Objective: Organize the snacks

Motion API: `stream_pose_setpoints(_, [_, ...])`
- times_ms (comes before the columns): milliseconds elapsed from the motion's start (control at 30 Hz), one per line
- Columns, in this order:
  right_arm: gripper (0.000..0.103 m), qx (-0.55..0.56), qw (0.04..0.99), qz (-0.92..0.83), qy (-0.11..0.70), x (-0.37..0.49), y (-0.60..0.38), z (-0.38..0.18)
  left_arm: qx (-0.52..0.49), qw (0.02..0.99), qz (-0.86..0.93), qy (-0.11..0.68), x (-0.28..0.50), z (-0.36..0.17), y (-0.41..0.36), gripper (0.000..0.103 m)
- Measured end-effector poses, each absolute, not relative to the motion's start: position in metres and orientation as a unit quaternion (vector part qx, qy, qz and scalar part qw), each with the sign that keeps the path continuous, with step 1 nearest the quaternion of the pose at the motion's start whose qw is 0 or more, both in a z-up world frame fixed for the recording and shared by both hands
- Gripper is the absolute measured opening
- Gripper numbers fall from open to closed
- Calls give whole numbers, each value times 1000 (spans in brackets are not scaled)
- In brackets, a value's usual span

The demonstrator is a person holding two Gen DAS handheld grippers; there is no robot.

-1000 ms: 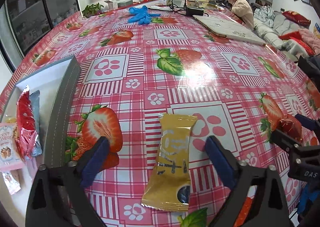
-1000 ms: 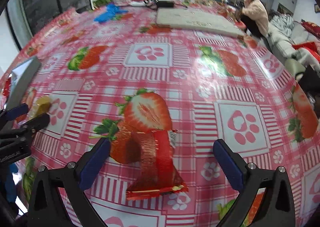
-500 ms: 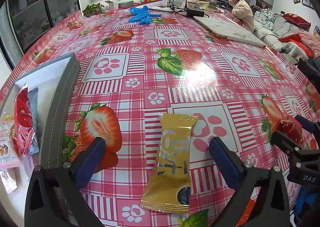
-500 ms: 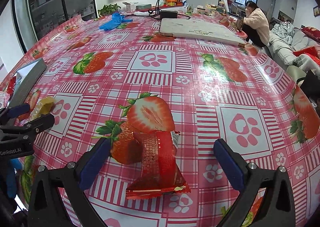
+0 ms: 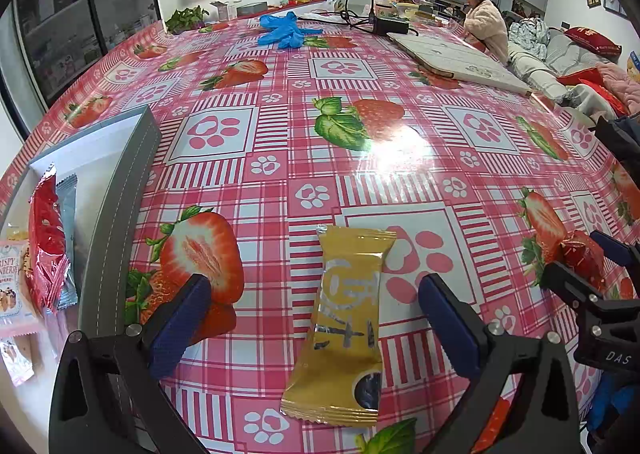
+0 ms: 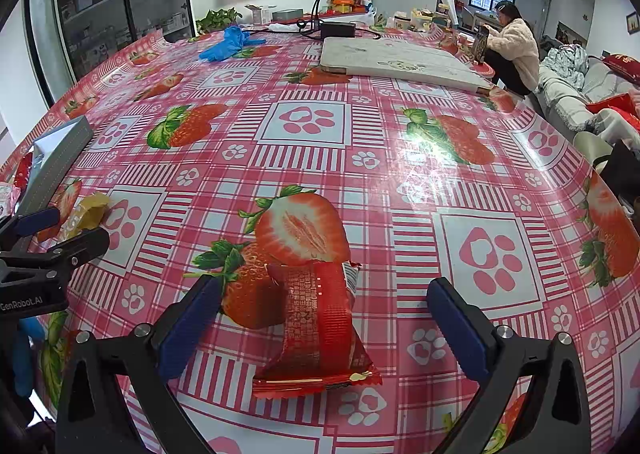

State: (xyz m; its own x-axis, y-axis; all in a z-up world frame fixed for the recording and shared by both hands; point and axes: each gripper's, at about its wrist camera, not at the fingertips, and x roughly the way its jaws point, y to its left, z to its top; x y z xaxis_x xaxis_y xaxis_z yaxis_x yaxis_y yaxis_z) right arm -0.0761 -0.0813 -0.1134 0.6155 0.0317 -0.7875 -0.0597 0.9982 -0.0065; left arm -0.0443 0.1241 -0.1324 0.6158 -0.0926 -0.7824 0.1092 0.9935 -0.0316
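Note:
A gold snack packet (image 5: 344,318) lies flat on the strawberry tablecloth, between the blue pads of my left gripper (image 5: 316,318), which stands open around it without touching. A red snack packet (image 6: 316,326) lies between the pads of my right gripper (image 6: 324,322), also open. From the right wrist, the gold packet (image 6: 86,212) and the left gripper's fingers (image 6: 76,244) show at the far left. At the left edge sits a grey box (image 5: 120,190) holding a red packet (image 5: 46,238), a pale blue one and other snacks.
Blue gloves (image 5: 280,30), a black adapter with cables (image 5: 390,27) and a flat white pad (image 5: 456,62) lie at the table's far side. A person (image 5: 486,28) sits beyond the far right edge near a sofa. The table's rim curves close on the right.
Both views have tilted up slightly, so more of the room and the screen shows. Both packets lie where they were and both grippers have stayed open.

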Motion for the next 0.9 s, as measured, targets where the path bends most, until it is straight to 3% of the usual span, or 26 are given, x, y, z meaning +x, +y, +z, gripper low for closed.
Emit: stream_pose_setpoints(900, [103,-16,899,25,437,-77,-81,-113,9,899,-56,434,-45,-132,124,103])
